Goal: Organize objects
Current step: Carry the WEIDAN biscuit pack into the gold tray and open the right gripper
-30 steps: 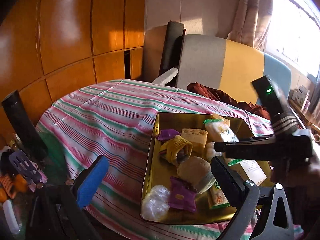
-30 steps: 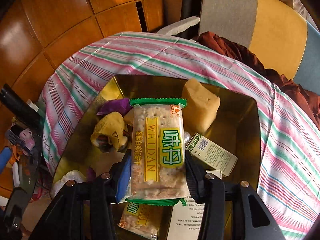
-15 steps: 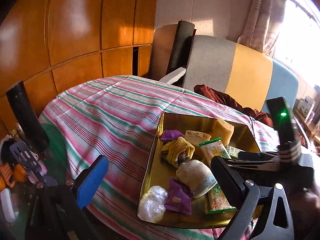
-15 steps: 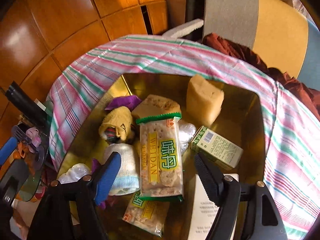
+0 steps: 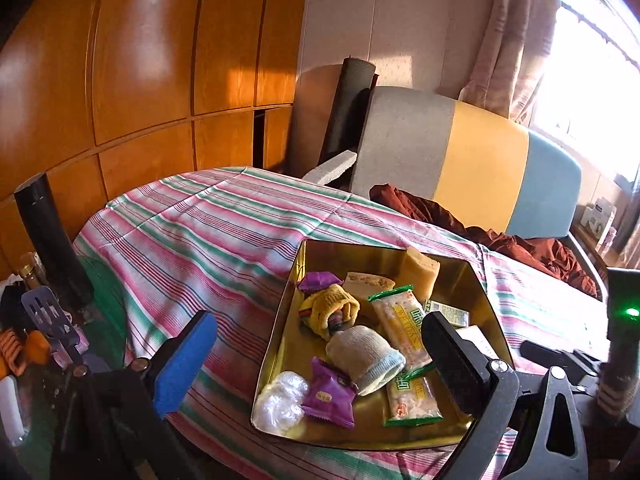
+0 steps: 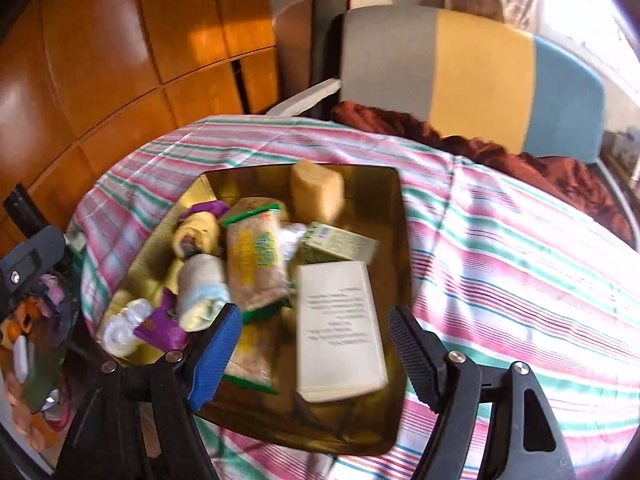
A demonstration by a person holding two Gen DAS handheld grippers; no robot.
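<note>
A gold tray (image 5: 289, 320) sits on the striped tablecloth (image 5: 208, 232) and holds a jumble of things. A cracker pack with green ends (image 6: 256, 256) lies free in the tray, on top of a rolled grey sock (image 5: 364, 356) and a second cracker pack (image 5: 412, 400). My right gripper (image 6: 314, 354) hangs open above the tray's near side, over a white box (image 6: 340, 328), with nothing in its grip. My left gripper (image 5: 320, 364) stands wide open and empty at the tray's near left corner. This view is blurred by motion.
Also in the tray are a yellow sock (image 5: 330, 308), purple packets (image 5: 328, 396), a clear bag (image 5: 280, 400), a pale block (image 6: 318, 188) and a small green box (image 6: 340, 244). A striped chair (image 5: 460, 168) with red cloth stands behind. Clutter lies left of the table.
My right gripper opened and let go of the cracker pack, which now lies in the tray. That gripper then drew back and swung toward the tray's right side. The left gripper barely moved.
</note>
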